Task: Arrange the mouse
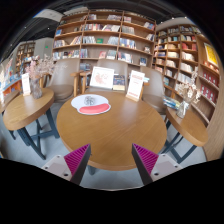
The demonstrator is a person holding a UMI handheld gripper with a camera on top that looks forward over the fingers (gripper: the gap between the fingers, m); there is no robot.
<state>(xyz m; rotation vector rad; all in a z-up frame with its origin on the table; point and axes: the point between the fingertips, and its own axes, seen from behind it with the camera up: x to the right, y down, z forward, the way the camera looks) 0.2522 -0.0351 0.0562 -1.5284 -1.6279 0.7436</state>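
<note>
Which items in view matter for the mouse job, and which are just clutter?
Job: red mouse (likely, small in view) on white round pad; round table; tool, fingers open, nothing between them, mouse beyond them.
Lying about: display cards; flowers on side table; bookshelves.

A round wooden table (115, 125) with a smooth light-brown top stretches just ahead of the fingers. Well beyond them, toward its far side, lies a flat white oval mat with a red patch (91, 103). Past that, at the far edge, stand an upright white display card (102, 77) and a tilted white sign (135, 86).
</note>
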